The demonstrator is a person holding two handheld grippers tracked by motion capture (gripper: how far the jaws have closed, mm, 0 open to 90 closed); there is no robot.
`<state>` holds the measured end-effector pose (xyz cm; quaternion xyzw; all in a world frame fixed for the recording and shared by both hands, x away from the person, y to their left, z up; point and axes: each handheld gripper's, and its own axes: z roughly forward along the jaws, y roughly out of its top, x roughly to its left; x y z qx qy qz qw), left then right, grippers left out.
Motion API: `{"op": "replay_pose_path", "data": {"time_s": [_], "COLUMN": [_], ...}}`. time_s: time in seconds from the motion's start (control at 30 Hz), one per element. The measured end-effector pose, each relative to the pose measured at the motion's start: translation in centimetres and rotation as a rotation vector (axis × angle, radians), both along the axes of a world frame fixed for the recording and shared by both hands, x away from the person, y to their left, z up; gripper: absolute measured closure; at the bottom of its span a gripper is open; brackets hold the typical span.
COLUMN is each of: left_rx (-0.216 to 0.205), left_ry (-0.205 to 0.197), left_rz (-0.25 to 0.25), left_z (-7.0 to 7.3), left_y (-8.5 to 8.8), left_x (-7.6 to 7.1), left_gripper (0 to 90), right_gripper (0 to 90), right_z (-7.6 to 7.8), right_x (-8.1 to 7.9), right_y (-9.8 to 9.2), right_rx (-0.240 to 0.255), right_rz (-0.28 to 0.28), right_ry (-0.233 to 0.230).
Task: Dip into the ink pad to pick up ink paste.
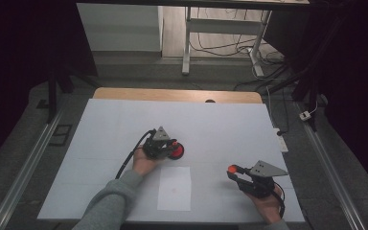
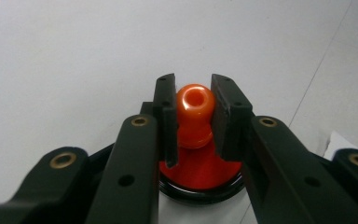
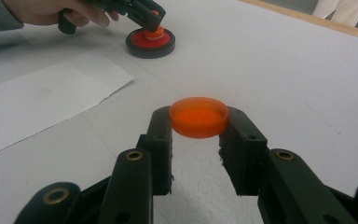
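A round stamp with a red body (image 2: 200, 169), a black rim and an orange knob (image 2: 195, 103) stands on the white board near its middle, seen also as the stamp (image 1: 177, 150). My left gripper (image 2: 193, 93) is shut on the knob, its pads pressing both sides; from above the left gripper (image 1: 168, 146) reaches in from the left. My right gripper (image 3: 199, 122) is shut on a shallow orange cap (image 3: 199, 114), held just above the board at the near right, with the cap (image 1: 231, 168) at the tip of the right gripper (image 1: 235, 173).
A white paper sheet (image 1: 174, 188) lies between the hands near the front edge, seen as the sheet (image 3: 46, 98) left of the right gripper. The white board (image 1: 124, 120) covers a wooden table (image 1: 177, 94). A power strip (image 1: 281, 142) lies off its right edge.
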<state>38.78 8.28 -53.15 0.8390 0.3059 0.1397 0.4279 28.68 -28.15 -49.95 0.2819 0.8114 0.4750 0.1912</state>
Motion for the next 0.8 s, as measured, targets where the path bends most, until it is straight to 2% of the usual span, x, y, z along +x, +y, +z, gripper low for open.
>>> {"op": "replay_pose_path", "data": {"time_s": [0.37,0.4,0.43,0.47,0.5,0.57,0.8], "left_rx": [0.020,0.054,0.051,0.016,-0.030,-0.071,-0.092], "left_ry": [-0.009,-0.054,-0.111,-0.119,-0.100,-0.080,-0.085], "left_rz": [0.003,0.007,-0.003,0.000,0.000,0.004,-0.005], "left_z": [0.2,0.4,0.8,1.5,2.2,2.8,3.6], "left_y": [-0.2,-0.4,-0.5,-0.3,0.0,0.4,0.7], "left_x": [-0.1,-0.5,-0.9,-1.0,-1.0,-1.1,-1.4], "left_gripper": [73.4,73.3,73.3,73.3,73.3,73.2,73.1], "right_gripper": [65.0,65.0,65.0,65.0,65.0,65.0,65.0], "right_z": [0.0,0.0,0.1,0.2,0.2,0.2,0.3], "right_x": [0.0,0.0,-0.1,-0.1,-0.1,-0.2,-0.2], "right_y": [0.0,0.0,-0.1,-0.1,-0.1,-0.1,-0.2], "right_rx": [-0.004,0.001,0.001,0.006,0.010,0.008,0.006], "right_rz": [-0.002,0.001,-0.003,0.000,0.001,0.000,-0.005], "right_ry": [-0.003,-0.004,-0.010,-0.013,-0.018,-0.020,-0.022]}}
